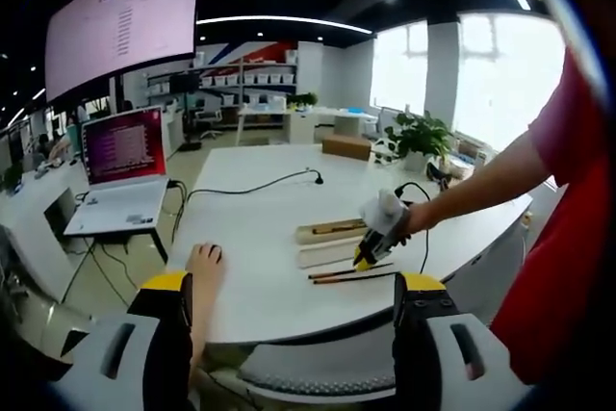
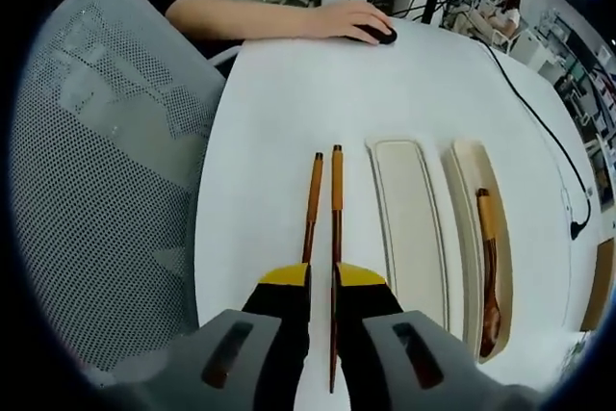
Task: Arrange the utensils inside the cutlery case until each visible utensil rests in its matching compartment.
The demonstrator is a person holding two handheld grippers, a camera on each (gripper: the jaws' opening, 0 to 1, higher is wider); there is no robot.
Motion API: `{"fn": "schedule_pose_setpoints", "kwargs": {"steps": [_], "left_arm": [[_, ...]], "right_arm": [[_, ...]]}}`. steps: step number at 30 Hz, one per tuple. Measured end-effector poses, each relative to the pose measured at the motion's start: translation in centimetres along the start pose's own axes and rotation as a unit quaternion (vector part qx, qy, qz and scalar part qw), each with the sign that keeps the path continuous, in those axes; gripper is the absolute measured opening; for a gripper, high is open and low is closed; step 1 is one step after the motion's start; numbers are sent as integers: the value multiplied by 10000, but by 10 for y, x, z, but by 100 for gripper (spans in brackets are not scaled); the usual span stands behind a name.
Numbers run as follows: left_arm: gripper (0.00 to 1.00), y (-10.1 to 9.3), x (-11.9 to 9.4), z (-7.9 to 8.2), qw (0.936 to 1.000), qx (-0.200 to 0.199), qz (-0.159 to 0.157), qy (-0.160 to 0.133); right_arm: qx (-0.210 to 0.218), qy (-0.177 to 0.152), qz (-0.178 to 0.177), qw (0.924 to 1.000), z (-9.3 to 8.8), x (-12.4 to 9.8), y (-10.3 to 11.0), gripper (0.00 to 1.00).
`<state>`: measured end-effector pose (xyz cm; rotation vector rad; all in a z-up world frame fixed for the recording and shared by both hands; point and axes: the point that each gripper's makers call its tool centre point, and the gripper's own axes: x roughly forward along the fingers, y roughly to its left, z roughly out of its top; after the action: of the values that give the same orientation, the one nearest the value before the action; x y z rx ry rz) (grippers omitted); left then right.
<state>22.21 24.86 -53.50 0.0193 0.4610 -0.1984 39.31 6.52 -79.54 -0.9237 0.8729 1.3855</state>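
Note:
Two brown chopsticks lie side by side on the white table (image 2: 279,93). One chopstick (image 2: 336,199) runs between the jaws of my right gripper (image 2: 322,278), which is shut on it. The other chopstick (image 2: 313,199) passes under the left jaw. To their right lies the cream cutlery case: an empty long compartment (image 2: 409,228), and a second compartment (image 2: 467,228) holding a wooden spoon (image 2: 487,267). In the left gripper view my left gripper (image 1: 294,286) hangs open, well back from the table. From there I see the right gripper (image 1: 375,238) down at the chopsticks (image 1: 351,276), beside the case (image 1: 327,243).
Another person's hand rests on a black mouse (image 2: 377,34) at the table's far side. A grey mesh chair (image 2: 115,170) stands against the near edge. A black cable (image 2: 539,93) crosses the table. A laptop (image 1: 123,156) sits on a side desk.

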Motion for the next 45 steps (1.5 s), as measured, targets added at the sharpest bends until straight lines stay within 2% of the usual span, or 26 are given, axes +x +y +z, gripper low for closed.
{"fn": "schedule_pose_setpoints", "kwargs": {"steps": [13,15,24,25,28,31,37,42,45], "left_arm": [[88,3,1,-1,10000,-18,5,35],[88,3,1,-3,10000,-29,11,41],[87,5,-1,-4,10000,-69,26,52],[87,6,-2,-4,10000,-70,35,51],[86,8,-2,-4,10000,-58,47,61],[86,9,-2,-4,9999,-78,49,48],[86,7,-1,-3,10000,-51,9,41],[86,8,-3,-3,9999,-135,11,-42],[86,7,-2,-6,9999,-102,-12,21]], "right_arm": [[220,102,-44,9997,1,16,10,4],[101,209,-161,9996,-2,17,8,5],[128,330,-105,9993,-8,26,7,6],[253,286,-124,9992,-6,26,6,6],[256,312,-134,9991,-5,26,6,5],[328,391,-118,9986,-5,28,5,4],[196,600,-117,9979,-5,30,8,1],[44,630,82,9980,-5,30,8,0],[247,659,128,9974,-5,30,8,0]]}}
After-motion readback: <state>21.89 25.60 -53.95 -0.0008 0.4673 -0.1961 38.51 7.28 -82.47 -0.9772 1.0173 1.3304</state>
